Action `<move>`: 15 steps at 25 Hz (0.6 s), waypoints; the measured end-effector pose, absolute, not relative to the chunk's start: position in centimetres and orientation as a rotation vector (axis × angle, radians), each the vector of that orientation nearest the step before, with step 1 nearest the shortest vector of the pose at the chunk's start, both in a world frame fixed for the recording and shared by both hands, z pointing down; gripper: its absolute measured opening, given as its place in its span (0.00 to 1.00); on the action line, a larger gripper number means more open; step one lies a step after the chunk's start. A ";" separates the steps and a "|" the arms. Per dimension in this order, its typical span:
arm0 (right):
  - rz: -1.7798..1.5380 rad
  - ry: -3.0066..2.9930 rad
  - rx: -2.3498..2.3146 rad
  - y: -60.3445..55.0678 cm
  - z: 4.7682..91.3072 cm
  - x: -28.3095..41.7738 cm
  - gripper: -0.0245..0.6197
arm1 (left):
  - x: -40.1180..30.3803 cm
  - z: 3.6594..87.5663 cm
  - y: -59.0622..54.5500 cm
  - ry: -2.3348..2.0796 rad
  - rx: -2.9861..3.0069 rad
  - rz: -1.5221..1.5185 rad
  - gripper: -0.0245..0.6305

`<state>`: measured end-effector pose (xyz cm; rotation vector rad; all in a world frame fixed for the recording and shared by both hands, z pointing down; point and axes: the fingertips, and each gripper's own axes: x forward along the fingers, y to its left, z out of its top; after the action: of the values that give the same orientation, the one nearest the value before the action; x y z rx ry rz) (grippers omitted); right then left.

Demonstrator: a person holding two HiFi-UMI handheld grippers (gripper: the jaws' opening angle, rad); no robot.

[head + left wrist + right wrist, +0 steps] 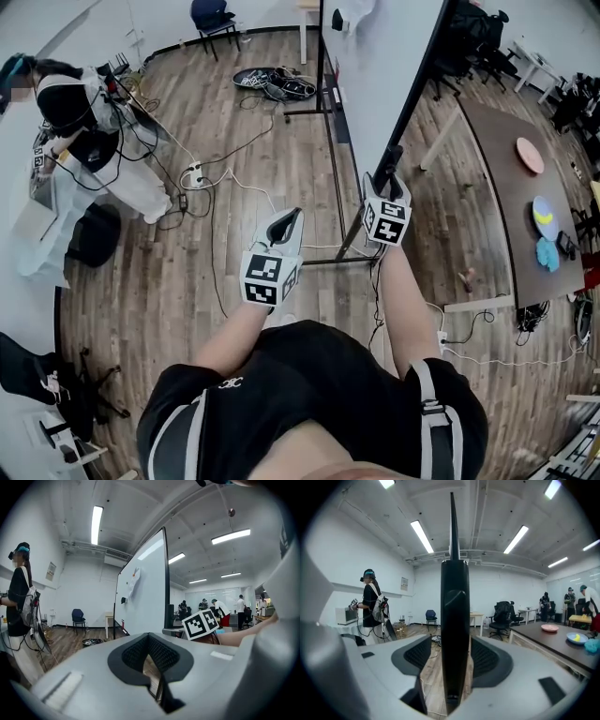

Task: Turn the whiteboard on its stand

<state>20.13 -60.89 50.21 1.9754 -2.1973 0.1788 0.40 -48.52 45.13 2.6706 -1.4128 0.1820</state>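
The whiteboard [384, 66] stands upright on a black wheeled stand [328, 141], and I see it nearly edge-on from above. My right gripper [388, 180] reaches its near vertical edge. In the right gripper view that black edge frame [454, 620] runs up between the jaws of the right gripper [449, 651], with a gap on each side, so the jaws are open around it. My left gripper [287, 223] hovers to the left of the board, apart from it, shut with nothing held. The left gripper view shows the board's white face [140, 597] ahead of the left gripper [150, 637].
A person with a backpack [75, 122] stands at the far left. Cables and a power strip [194, 175] lie on the wood floor by the stand's foot [323, 262]. A dark table [506, 178] with plates is at right. An office chair base [56, 384] sits at bottom left.
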 end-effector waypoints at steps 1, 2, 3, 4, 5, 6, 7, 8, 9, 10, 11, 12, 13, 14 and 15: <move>0.167 -2.172 1.985 -61.1 50.4 20.2 0.42 | 0.2 45.2 -48.4 -1.416 2.665 0.184 0.05; 0.157 -2.147 2.002 -61.2 50.6 20.4 0.42 | 0.1 45.3 -48.4 -1.419 2.660 0.186 0.05; 0.154 -2.131 2.020 -61.3 50.6 20.6 0.37 | -0.1 45.3 -48.3 -1.423 2.656 0.187 0.05; 0.159 -2.124 2.031 -61.3 50.6 20.8 0.34 | -0.2 45.3 -48.3 -1.426 2.651 0.188 0.05; 0.167 -2.125 2.034 -61.4 50.6 20.8 0.34 | -0.4 45.3 -48.3 -1.430 2.647 0.190 0.05; 0.174 -2.128 2.029 -61.4 50.5 20.8 0.34 | -0.5 45.4 -48.3 -1.433 2.643 0.190 0.05; 0.180 -2.132 2.021 -61.4 50.5 20.8 0.34 | -0.6 45.4 -48.2 -1.434 2.638 0.190 0.05; 0.185 -2.138 2.012 -61.4 50.6 20.8 0.34 | -0.7 45.6 -48.1 -1.434 2.634 0.190 0.05; 0.191 -2.143 2.005 -61.3 50.6 20.8 0.34 | -0.7 45.7 -48.0 -1.432 2.630 0.191 0.05; 0.195 -2.147 1.999 -61.3 50.7 20.7 0.34 | -0.6 45.9 -47.9 -1.429 2.628 0.194 0.05; 0.198 -2.150 1.995 -61.3 50.8 20.7 0.34 | -0.6 46.0 -47.8 -1.426 2.628 0.196 0.05; 0.200 -2.152 1.993 -61.3 50.8 20.7 0.34 | -0.5 46.0 -47.7 -1.424 2.630 0.197 0.05; 0.201 -2.153 1.990 -61.2 50.8 20.6 0.34 | -0.5 46.0 -47.6 -1.421 2.632 0.198 0.05; 0.202 -2.154 1.987 -61.1 50.8 20.5 0.34 | -0.5 46.0 -47.5 -1.419 2.635 0.199 0.05; 0.202 -2.156 1.984 -61.0 50.8 20.4 0.33 | -0.5 46.0 -47.4 -1.418 2.637 0.200 0.05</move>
<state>20.38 -61.03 50.80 1.9838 -2.1560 0.2017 -0.46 -47.45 46.00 2.6370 -1.4184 0.1998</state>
